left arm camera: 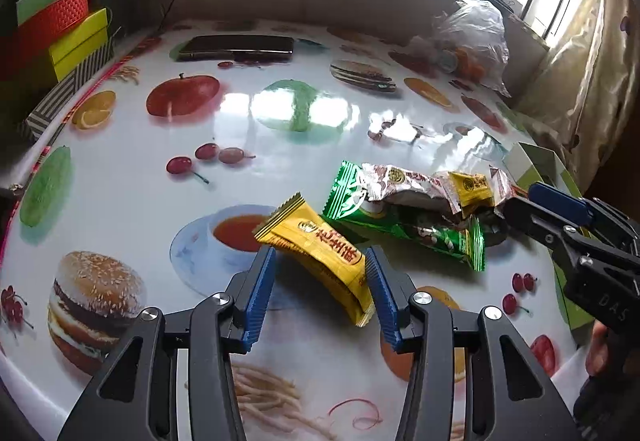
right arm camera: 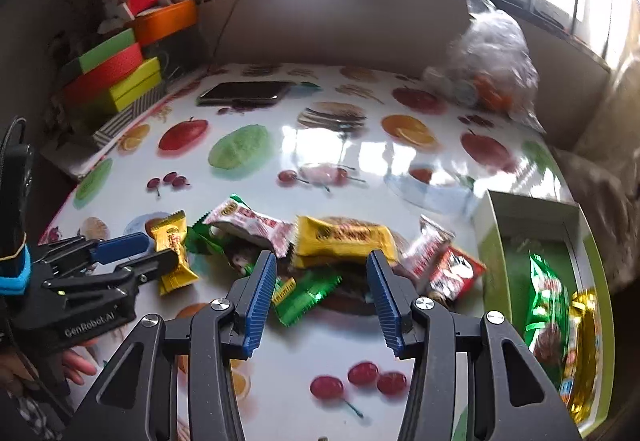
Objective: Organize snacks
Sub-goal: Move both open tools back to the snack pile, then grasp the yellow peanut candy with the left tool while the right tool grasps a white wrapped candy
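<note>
— Left tongs (left arm camera: 320, 273), low centre of the left view: spread wide, blue pads either side of a yellow snack bar (left arm camera: 316, 255), pads not pressed onto it. Holding it or not?

— Cannot tell for sure; looks loose between the pads, lying tilted over the tablecloth (left arm camera: 132, 209). Seen from the right view, same tongs (right arm camera: 160, 253) at lower left, tips around that yellow snack bar (right arm camera: 174, 257).

— And the right tongs (right arm camera: 322, 273)?

— Wide open, nothing held, hanging over the pile: yellow wrapper (right arm camera: 344, 237) at centre, white-and-red packet (right arm camera: 248, 225) left of it, green packet (right arm camera: 304, 291) below, red packets (right arm camera: 452, 269) to the right.

— Where else in the left view?

— Right tongs (left arm camera: 516, 203) at the right edge, beside a silver packet (left arm camera: 404, 185) and a long green packet (left arm camera: 404, 221).

— Box?

— Green box (right arm camera: 490, 241) at lower right of the right view, with green and gold packets (right arm camera: 548, 305) already inside. Phone (right arm camera: 244, 93) at upper centre, plastic bag (right arm camera: 492, 61) upper right, stacked coloured boxes (right arm camera: 116, 77) upper left.
</note>
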A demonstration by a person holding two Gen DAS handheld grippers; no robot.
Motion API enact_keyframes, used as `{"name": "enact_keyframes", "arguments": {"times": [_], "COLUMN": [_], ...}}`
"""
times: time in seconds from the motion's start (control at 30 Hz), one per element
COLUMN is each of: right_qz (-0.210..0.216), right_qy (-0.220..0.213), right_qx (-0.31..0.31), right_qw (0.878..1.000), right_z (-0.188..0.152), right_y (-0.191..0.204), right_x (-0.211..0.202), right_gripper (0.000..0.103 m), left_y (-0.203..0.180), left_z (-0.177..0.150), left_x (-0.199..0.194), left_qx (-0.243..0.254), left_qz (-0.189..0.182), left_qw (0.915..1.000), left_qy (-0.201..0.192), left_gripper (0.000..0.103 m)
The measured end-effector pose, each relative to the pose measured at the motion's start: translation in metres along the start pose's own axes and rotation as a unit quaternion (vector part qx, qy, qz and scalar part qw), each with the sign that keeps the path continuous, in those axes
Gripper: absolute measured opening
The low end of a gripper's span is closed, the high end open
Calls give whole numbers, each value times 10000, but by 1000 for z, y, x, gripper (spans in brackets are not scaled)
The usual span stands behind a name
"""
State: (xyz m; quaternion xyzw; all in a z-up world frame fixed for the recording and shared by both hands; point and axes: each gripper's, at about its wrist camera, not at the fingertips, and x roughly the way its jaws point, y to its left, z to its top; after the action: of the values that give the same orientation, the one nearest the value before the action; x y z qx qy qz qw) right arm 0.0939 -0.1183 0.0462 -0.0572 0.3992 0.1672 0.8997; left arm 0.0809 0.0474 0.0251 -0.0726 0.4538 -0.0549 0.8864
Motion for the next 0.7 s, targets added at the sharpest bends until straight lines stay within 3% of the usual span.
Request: {"name": "enact_keyframes", "arguments": {"times": [0.4, 0.7], "right_qz": [829, 768], "right_qy": [190, 409], "right_qx": [-763, -1072], "right_qw": [9935, 9904], "right_z": [22, 26], "right_y": [31, 43], "right_x": [32, 61], "right_gripper": [49, 51], "left_y": [12, 31], "left_z": [2, 3], "left_x": [0, -6], "left_qx": [19, -25], "left_qz": [-12, 188], "left_qw": [10000, 9998], "left_qy": [71, 22], "left_gripper": [48, 49]}}
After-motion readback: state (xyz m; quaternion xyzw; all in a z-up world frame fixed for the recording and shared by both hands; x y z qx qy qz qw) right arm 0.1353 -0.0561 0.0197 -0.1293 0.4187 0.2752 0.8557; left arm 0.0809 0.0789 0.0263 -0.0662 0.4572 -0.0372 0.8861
